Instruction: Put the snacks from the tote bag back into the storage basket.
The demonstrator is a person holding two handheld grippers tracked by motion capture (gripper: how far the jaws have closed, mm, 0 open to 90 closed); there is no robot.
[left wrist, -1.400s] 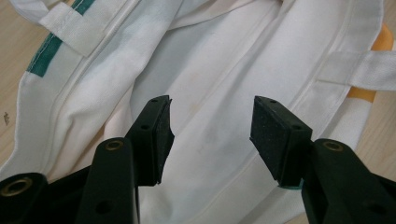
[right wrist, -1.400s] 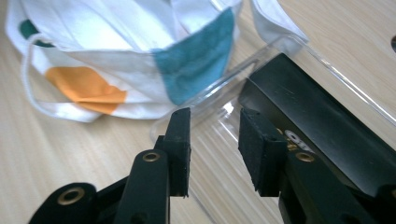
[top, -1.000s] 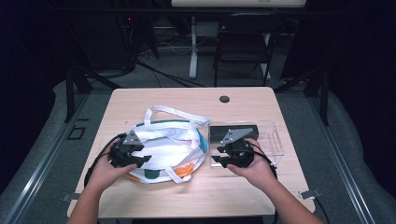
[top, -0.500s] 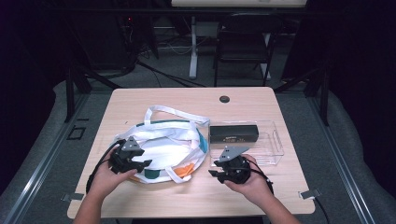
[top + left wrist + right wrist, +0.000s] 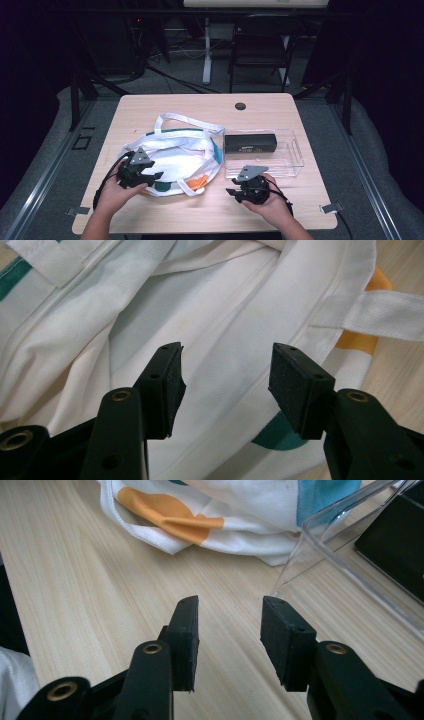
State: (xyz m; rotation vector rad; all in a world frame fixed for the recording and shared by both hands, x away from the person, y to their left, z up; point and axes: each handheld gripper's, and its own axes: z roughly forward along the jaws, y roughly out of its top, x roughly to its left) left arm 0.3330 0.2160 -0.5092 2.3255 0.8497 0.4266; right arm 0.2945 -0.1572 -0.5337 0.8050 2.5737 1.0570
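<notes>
Holding the left gripper (image 5: pixel 152 176) over the near left part of the crumpled white cloth tote bag with teal and orange patches (image 5: pixel 185 155), you are keeping its jaws apart with nothing clenched between them; white fabric is lying just beyond the pads (image 5: pixel 170 385). You are resting the right gripper (image 5: pixel 235 192) near the front edge of the light wooden table (image 5: pixel 200 212), jaws released above bare wood. That bag is lying left of centre, its right edge touching the clear plastic tray (image 5: pixel 295 160), which is holding a long black rectangular box (image 5: pixel 250 143).
</notes>
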